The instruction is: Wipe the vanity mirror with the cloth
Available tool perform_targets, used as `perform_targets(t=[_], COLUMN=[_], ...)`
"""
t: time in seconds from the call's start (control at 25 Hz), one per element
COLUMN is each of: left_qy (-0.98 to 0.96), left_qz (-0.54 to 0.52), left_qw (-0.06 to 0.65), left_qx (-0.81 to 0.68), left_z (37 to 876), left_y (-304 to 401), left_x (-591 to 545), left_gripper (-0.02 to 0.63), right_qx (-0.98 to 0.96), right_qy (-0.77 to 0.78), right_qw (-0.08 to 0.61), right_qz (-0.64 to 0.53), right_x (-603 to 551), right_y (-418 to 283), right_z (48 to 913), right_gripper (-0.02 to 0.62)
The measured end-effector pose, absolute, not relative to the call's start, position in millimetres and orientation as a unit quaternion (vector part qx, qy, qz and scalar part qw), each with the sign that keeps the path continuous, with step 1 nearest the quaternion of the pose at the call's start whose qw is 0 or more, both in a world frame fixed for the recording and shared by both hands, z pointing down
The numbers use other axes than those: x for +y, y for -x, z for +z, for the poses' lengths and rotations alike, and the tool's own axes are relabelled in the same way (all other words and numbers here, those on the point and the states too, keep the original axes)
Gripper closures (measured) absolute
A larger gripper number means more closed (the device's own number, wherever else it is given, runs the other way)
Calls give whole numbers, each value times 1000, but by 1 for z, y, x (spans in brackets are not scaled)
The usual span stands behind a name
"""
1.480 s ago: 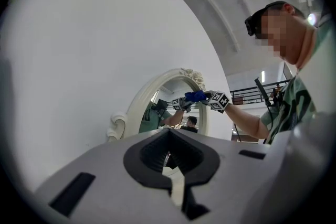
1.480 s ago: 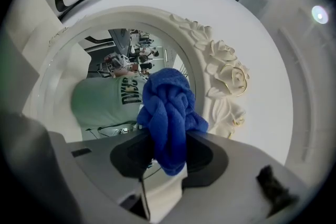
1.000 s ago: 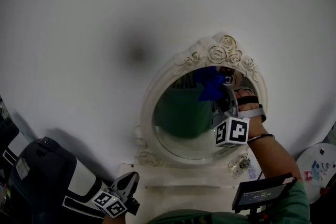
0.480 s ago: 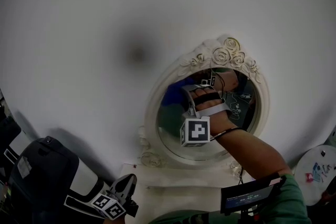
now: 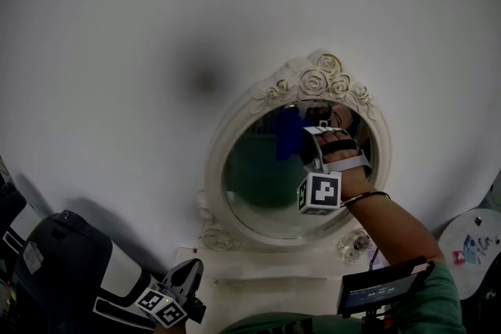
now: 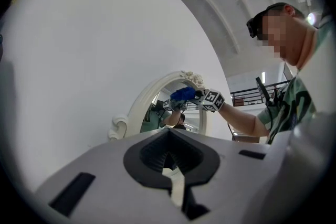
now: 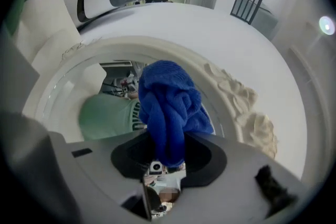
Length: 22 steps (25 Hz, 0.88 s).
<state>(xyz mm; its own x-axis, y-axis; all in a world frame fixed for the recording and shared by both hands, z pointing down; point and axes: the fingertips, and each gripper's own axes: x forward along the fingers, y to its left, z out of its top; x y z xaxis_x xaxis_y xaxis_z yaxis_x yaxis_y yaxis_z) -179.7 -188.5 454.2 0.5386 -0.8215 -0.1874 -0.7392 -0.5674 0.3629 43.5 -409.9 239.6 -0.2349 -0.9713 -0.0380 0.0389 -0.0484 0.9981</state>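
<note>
With your left claw point(image 6: 169, 168) closed on nothing, your right claw point(image 7: 167, 157) is clamped on a bunched, nubbly blue cloth point(image 7: 169, 107) that sticks out lengthwise straight ahead of its jaws, its rounded end against the oval glass of the mirror point(image 7: 63, 97) beyond, framed in white carved roses.

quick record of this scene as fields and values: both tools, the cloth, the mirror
right tool: shut on the blue cloth
cloth state: bunched, sticking out ahead of the jaws
cloth place: at the upper part of the vanity mirror glass; cannot tell if it touches
mirror look: oval, white carved rim, roses on top
left tool: shut, nothing between the jaws
left tool place: held low, below the mirror, apart from it
</note>
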Motion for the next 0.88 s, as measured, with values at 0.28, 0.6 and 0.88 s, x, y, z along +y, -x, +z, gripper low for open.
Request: perform_targets(t=[0.28,0.6,0.88], left_qy=[-879,-882,-878], left_qz=[-163,-157,-161], left_qw=[125,122,124], left_qx=[-430,-426,-434], left_z=[453,449,451], left_y=[159,153,159], left_x=[-197,-194,-188], left_gripper=[597,597,597], right_qx=[-493,-483,-548], right_qy=[-487,-516,-454], right_qw=[487,506,460], right_qz=[-531,-495,-531], right_x=[-416,-413,-392], right_y=[-167,-214,-112], right_z=[246,246,252], right_gripper=[477,483,488])
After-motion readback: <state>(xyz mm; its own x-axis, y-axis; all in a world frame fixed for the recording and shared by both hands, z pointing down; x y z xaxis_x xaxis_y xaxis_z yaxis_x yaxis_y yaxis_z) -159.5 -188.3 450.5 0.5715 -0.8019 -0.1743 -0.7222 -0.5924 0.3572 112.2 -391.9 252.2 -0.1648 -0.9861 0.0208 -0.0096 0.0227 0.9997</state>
